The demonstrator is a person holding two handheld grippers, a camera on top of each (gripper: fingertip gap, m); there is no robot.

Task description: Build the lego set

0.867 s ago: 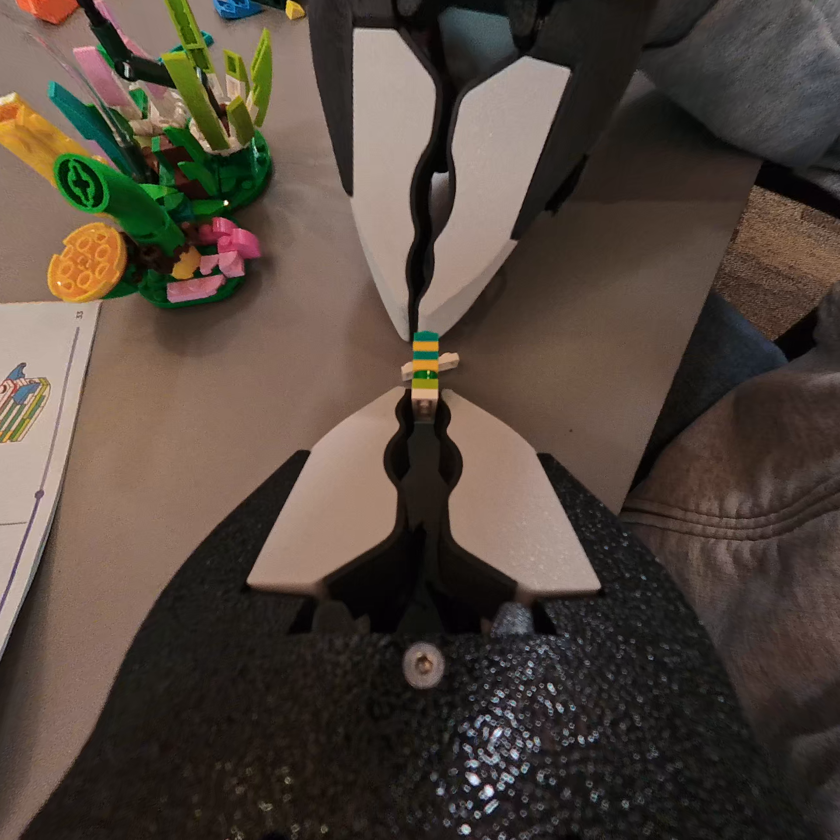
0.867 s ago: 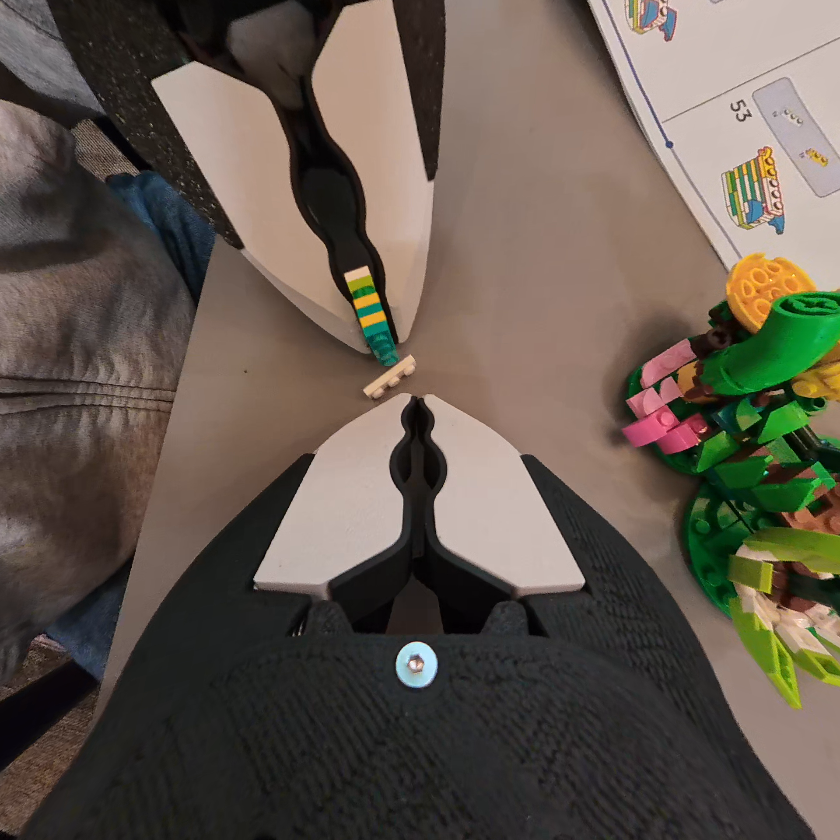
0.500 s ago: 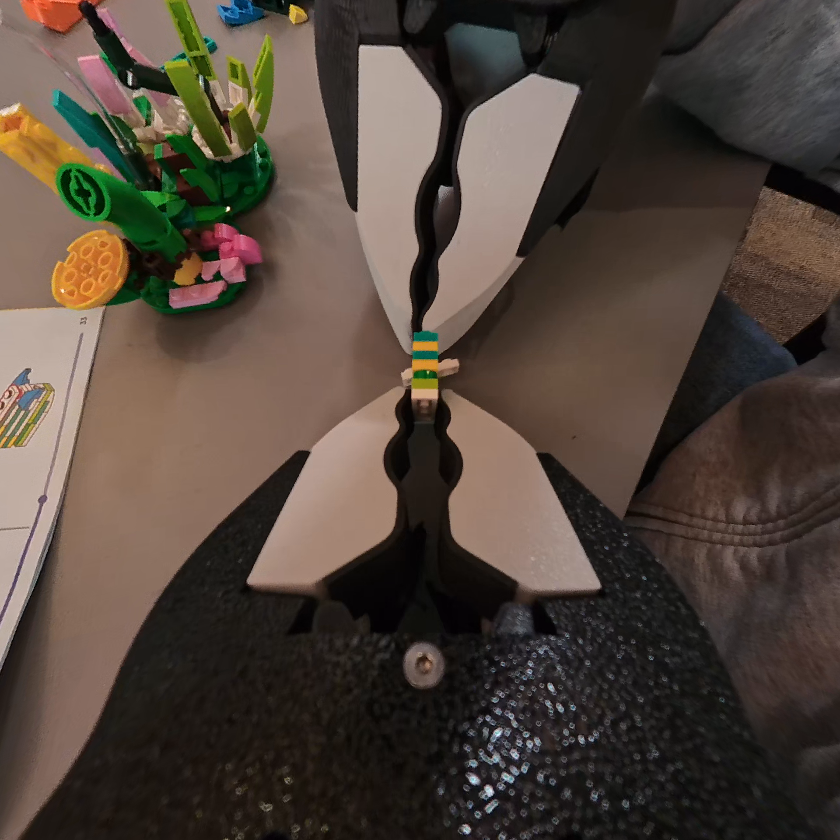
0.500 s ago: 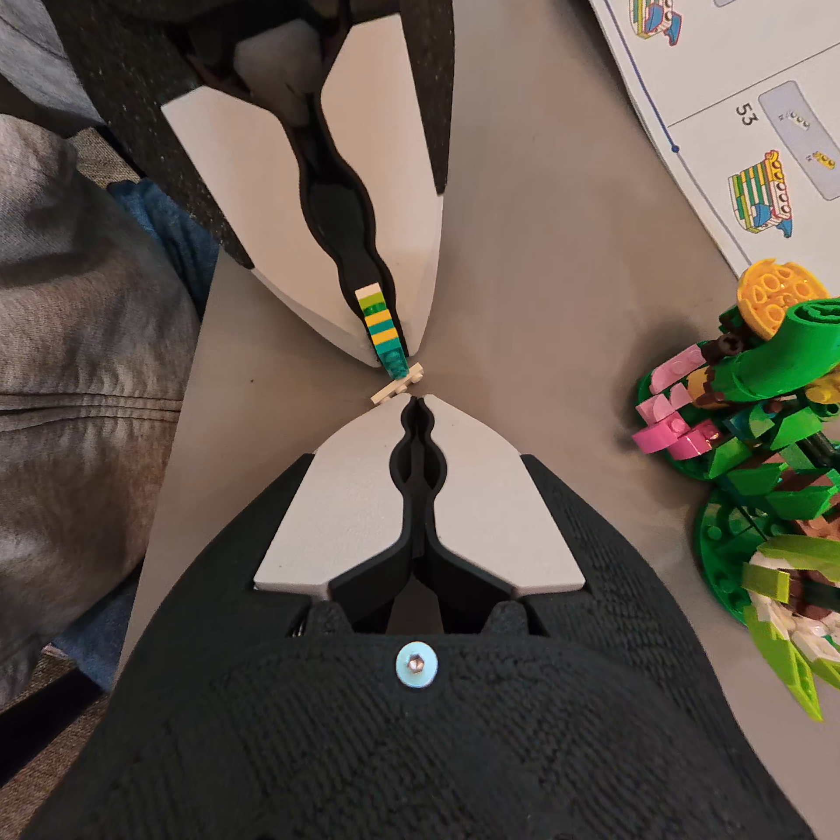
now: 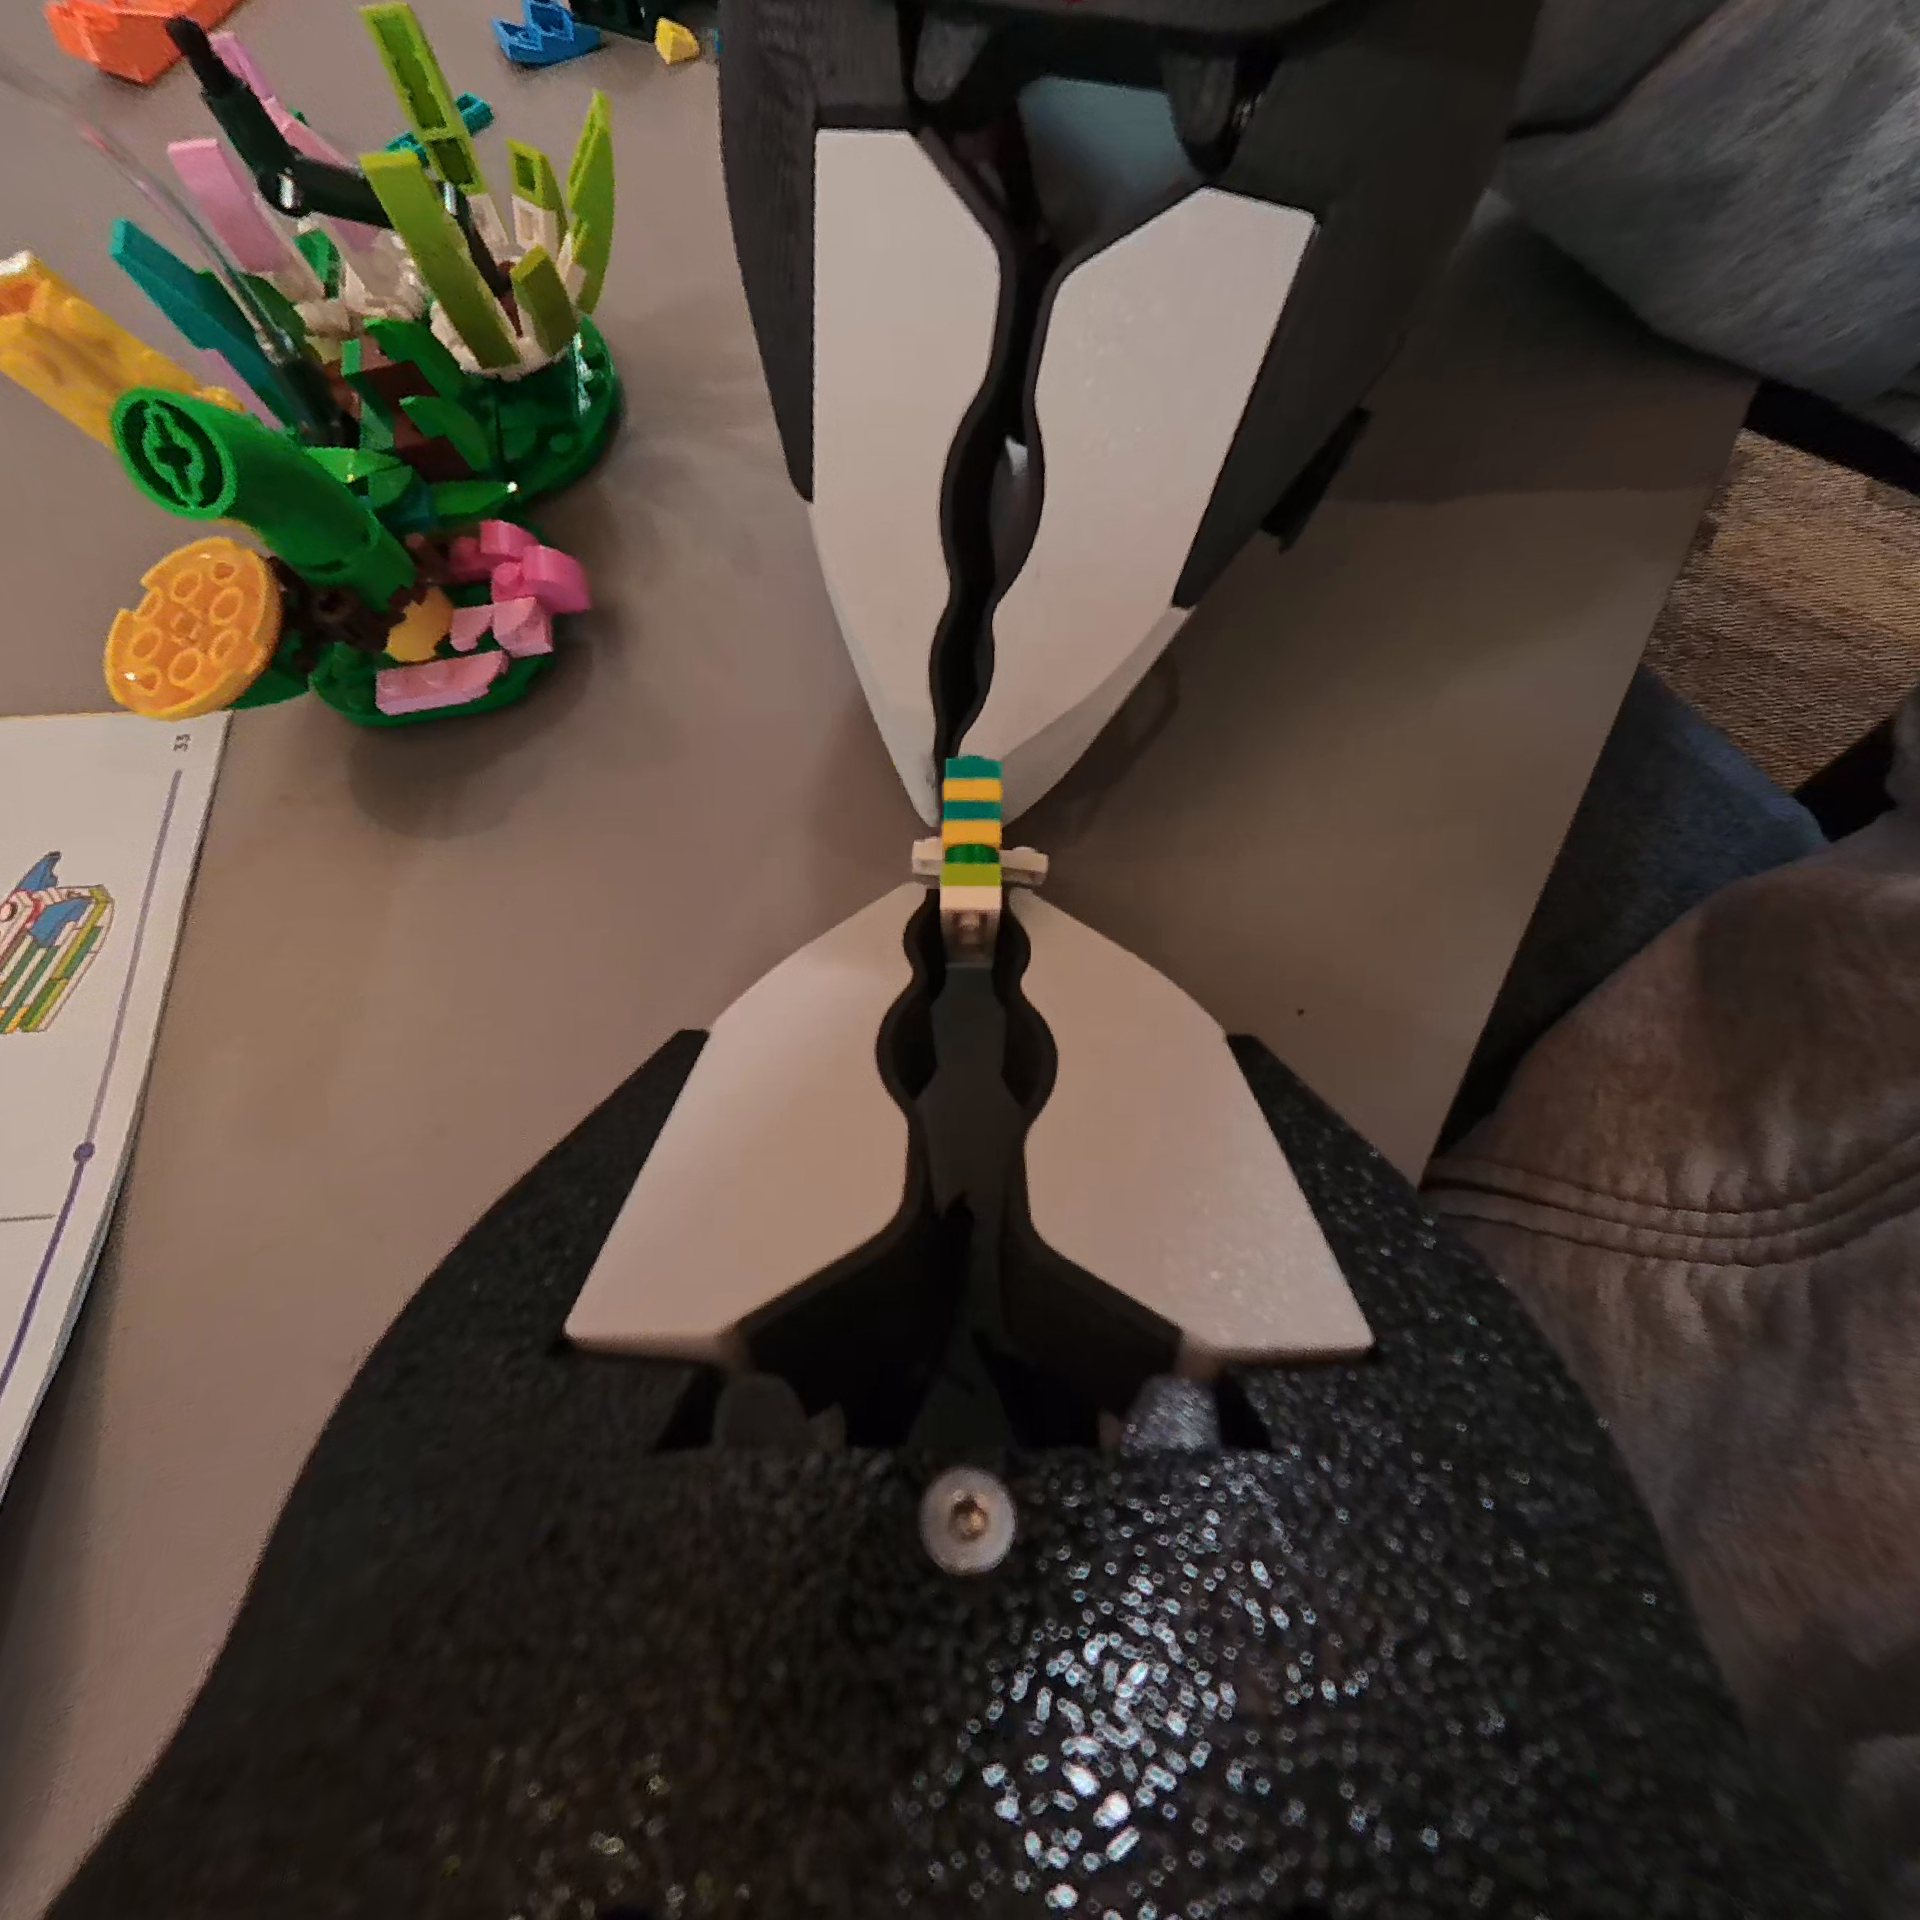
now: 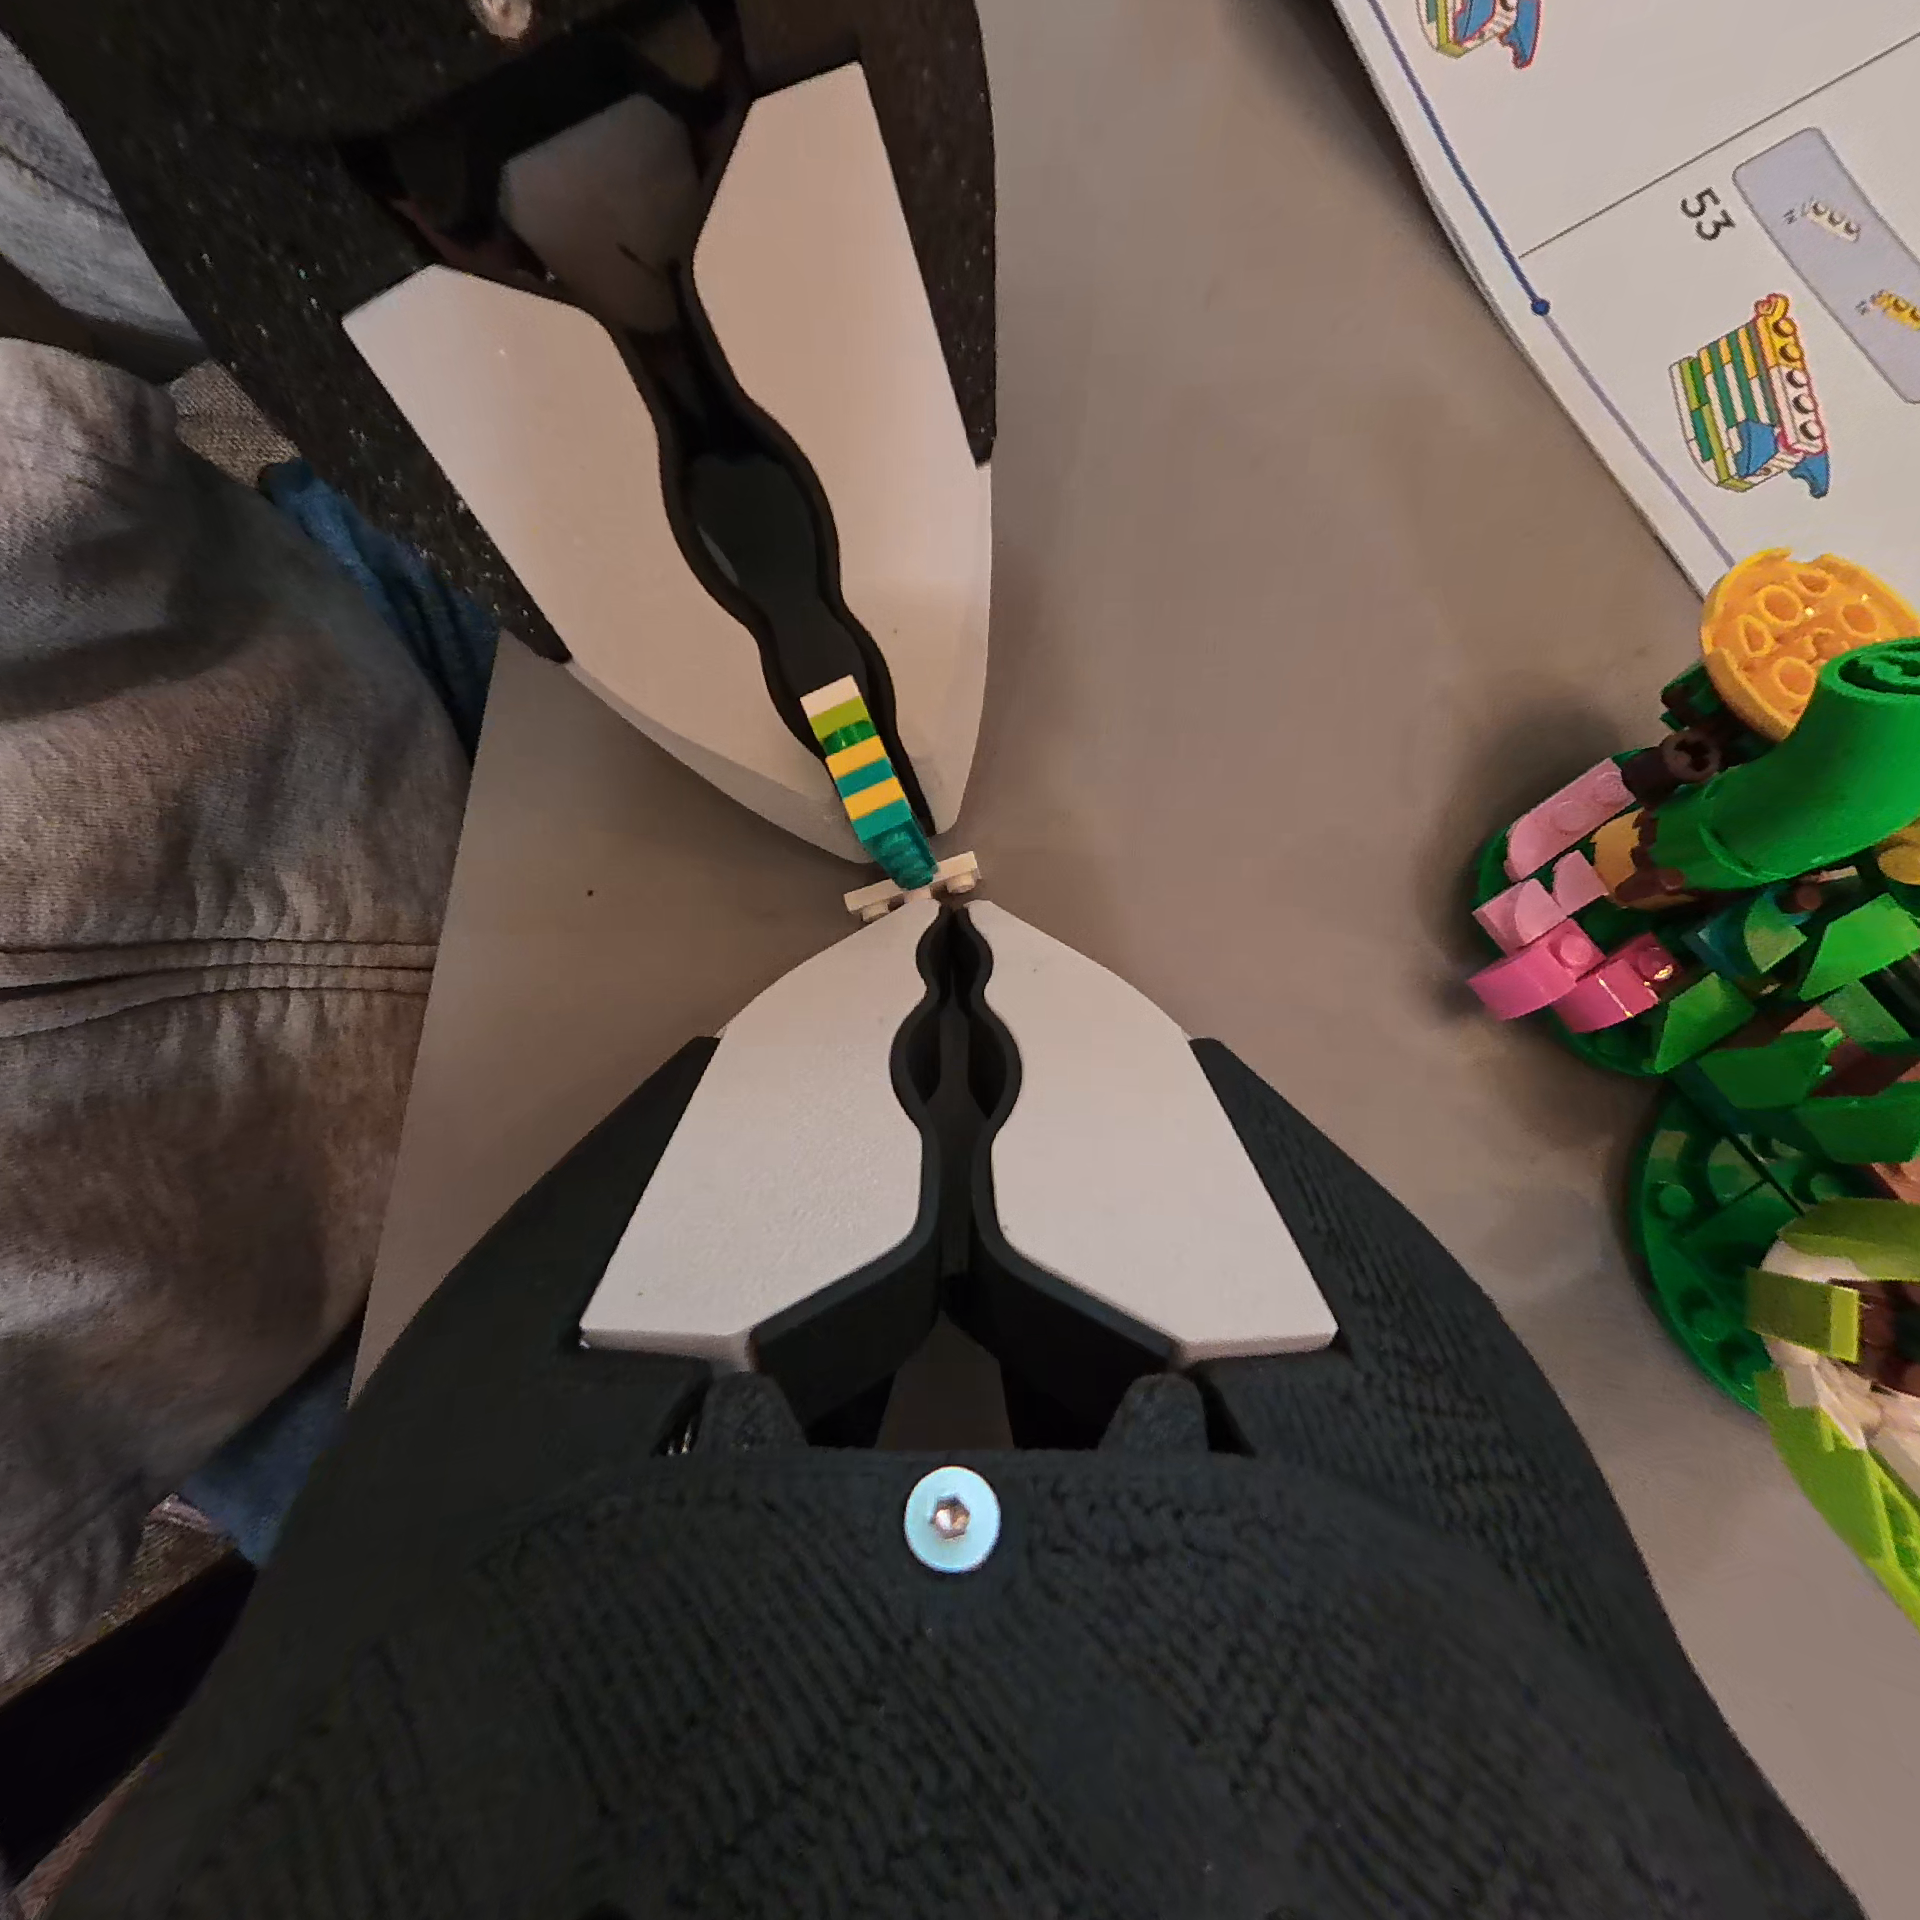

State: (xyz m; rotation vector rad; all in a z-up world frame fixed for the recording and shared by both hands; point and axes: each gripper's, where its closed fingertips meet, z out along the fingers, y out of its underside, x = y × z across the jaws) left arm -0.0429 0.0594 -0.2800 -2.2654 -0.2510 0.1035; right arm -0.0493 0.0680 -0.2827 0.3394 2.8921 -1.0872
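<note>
While the left gripper (image 5: 971,914) clamped a striped stack of teal, yellow and green plastic bricks (image 5: 971,821) at frame centre, the right gripper (image 6: 951,909) pinched a thin white plate (image 6: 914,883) crosswise against the stack's tip, seemingly to align the studs

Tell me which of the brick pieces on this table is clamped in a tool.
The striped stack of thin plates, teal, yellow and green with a white end, clamped in the left tool. The flower model and the loose bricks beyond it sit untouched on the table.
</note>
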